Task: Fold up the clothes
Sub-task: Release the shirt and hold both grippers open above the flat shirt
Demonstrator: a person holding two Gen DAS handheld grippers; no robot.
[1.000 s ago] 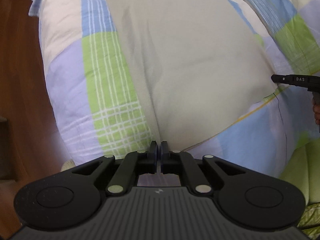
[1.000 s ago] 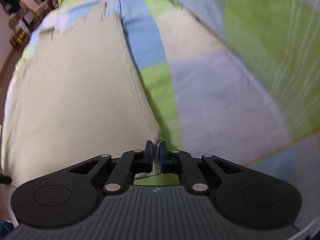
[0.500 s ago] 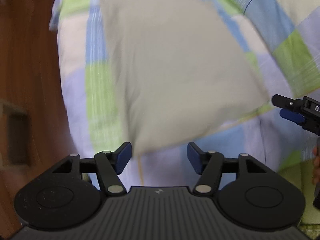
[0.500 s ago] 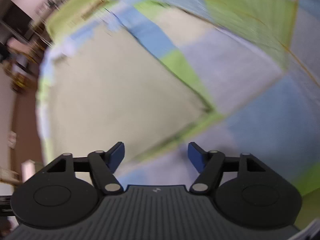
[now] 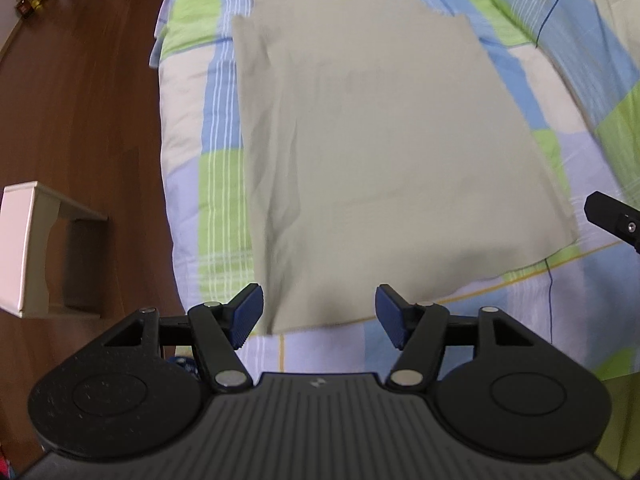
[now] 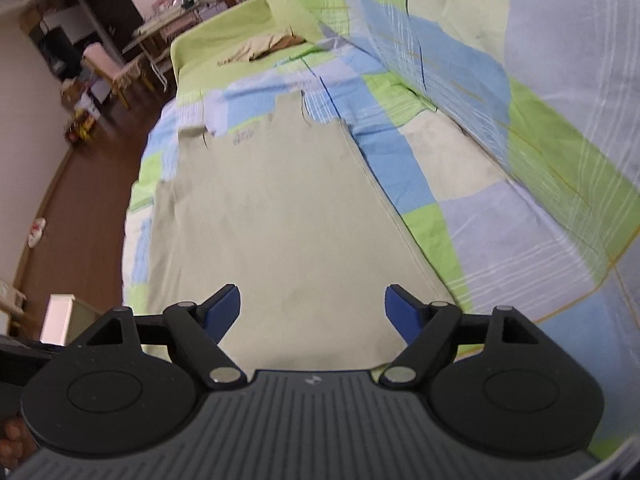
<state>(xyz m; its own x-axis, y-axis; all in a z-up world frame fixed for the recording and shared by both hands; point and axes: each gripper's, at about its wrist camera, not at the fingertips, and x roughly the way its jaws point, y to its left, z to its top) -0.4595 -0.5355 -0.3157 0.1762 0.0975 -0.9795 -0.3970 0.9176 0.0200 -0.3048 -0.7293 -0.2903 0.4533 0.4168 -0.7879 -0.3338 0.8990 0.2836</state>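
Two grippers, left gripper [image 5: 318, 316] and right gripper [image 6: 312, 312], are held apart-jawed, newly opened, nothing between, above a beige garment [image 5: 376, 152] spread flat on a patchwork quilt [image 5: 224, 184]; a white stool [image 5: 24, 248] is seen on the floor beside.

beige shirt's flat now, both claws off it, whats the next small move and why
Probably bring the left claw to the beige shirt's left edge for a lengthwise fold: it lies flat and unfolded on the patchwork quilt, and both claws, right claw included, are open and empty.

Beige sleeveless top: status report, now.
Left gripper and right gripper open, empty. Beige sleeveless top flat on patchwork bedspread, unfolded. Nothing on it.
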